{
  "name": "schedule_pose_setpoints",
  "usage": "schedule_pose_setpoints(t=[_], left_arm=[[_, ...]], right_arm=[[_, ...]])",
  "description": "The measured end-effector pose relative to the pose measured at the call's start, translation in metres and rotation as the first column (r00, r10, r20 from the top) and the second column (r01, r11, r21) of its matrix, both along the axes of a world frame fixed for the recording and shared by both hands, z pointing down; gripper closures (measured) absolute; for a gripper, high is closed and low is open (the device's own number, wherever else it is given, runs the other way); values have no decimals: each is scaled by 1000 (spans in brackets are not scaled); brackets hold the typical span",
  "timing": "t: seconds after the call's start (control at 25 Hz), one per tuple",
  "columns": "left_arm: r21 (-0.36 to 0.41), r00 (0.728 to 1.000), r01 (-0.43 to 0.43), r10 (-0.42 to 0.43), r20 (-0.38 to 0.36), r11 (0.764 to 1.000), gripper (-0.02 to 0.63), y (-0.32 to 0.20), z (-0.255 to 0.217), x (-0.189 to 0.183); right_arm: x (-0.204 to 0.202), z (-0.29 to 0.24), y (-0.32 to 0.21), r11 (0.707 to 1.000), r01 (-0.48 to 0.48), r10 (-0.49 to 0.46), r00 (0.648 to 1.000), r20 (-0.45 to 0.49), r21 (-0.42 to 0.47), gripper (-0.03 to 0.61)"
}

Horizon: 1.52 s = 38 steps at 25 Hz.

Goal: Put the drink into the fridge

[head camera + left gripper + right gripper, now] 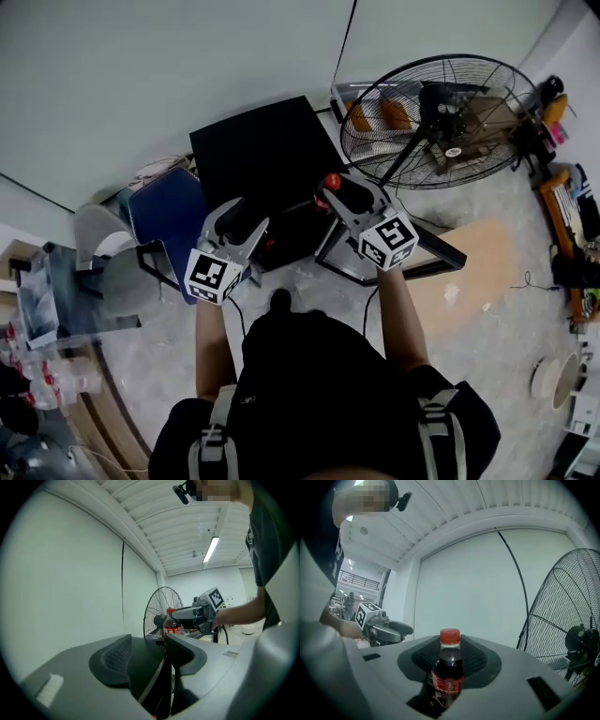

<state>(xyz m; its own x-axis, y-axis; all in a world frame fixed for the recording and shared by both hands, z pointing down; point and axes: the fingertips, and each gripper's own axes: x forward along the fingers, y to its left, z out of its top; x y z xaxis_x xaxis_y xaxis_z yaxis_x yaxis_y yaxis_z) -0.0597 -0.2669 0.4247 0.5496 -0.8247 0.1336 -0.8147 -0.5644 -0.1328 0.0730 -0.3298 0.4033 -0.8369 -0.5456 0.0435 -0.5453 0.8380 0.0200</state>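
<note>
Now: drink clamped in your right tool, just short of the fridge

Your right tool (330, 191) is closed on the cola bottle (448, 673). Both jaws press on its dark body, with the label and the red cap (450, 636) clear above them. Seen from your left tool's camera, the bottle stands upright in that grip, cap on top.

From your head camera, the cap shows at the near right corner of the black fridge (264, 150), with the bottle held up off the floor (309, 281). The fridge stands on the floor against the pale wall (169, 66). Whether its door is open you cannot tell from these views.

Your left tool (242, 222) hangs just beside the right one, at the fridge's near left side. Its jaws stand wide apart, and nothing sits between the pads.

A large round fan (441, 117) stands on the floor to the right of the fridge, near the wall. A blue chair (167, 217) sits to the fridge's left. A pale wooden board (473, 267) lies flat on the floor in front of the fan.
</note>
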Motion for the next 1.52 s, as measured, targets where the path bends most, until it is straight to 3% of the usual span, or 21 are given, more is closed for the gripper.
schedule_pose_setpoints(t=[0.52,0.72,1.12,1.52], left_arm=[[-21,992,125,-125,-12,992,393,62,13,26],[-53,992,123,-123,1,991,393,76,25,25],[-87,1000,13,-10,29,996,393,67,35,-5],[-99,993,-112,116,36,989,393,63,45,-36]], right_arm=[[25,34,47,996,87,-88,995,-35,-32,446],[29,54,58,997,56,-58,998,-39,-52,446],[13,90,62,993,-78,71,994,-77,-85,446],[-3,123,65,970,-223,216,973,-86,-92,446]])
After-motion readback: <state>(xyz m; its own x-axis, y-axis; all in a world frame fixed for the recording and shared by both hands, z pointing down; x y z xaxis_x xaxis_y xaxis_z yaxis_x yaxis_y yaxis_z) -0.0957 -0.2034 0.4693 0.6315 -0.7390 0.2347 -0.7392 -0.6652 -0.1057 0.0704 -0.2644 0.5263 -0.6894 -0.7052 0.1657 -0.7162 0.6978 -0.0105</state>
